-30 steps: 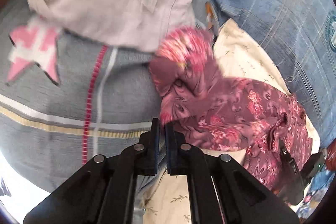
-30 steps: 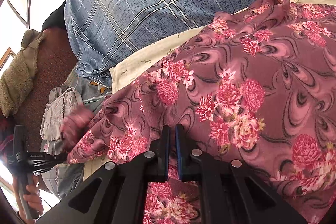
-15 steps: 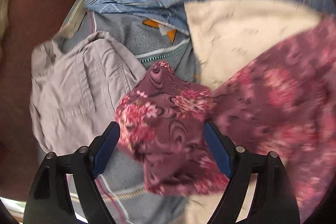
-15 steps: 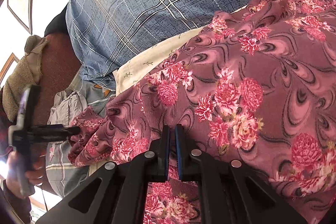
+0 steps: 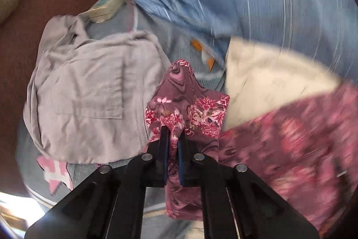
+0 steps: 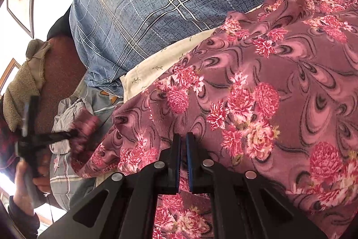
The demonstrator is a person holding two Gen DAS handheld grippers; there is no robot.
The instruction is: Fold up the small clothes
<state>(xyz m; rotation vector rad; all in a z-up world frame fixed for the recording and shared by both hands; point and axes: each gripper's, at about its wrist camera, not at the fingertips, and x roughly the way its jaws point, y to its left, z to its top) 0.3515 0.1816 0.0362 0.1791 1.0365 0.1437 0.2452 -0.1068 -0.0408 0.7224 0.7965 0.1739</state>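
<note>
Left regrasp done, fold ready.
My left gripper (image 5: 172, 138) jaws just snapped closed on the floral garment (image 5: 188, 109) corner; right gripper (image 6: 183, 145) jaws clamp its edge.

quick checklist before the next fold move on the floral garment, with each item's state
1. Left tool shut on a corner of the floral garment, having just closed on it: ok.
2. Right tool shut on the garment's near edge: ok.
3. Cloth between the two grips spread flat: not ok, bunched by the left tool.
4. Cream sheet free for laying down: cannot tell, mostly covered.
5. Grey garment apart from the lifted corner: ok.
</note>
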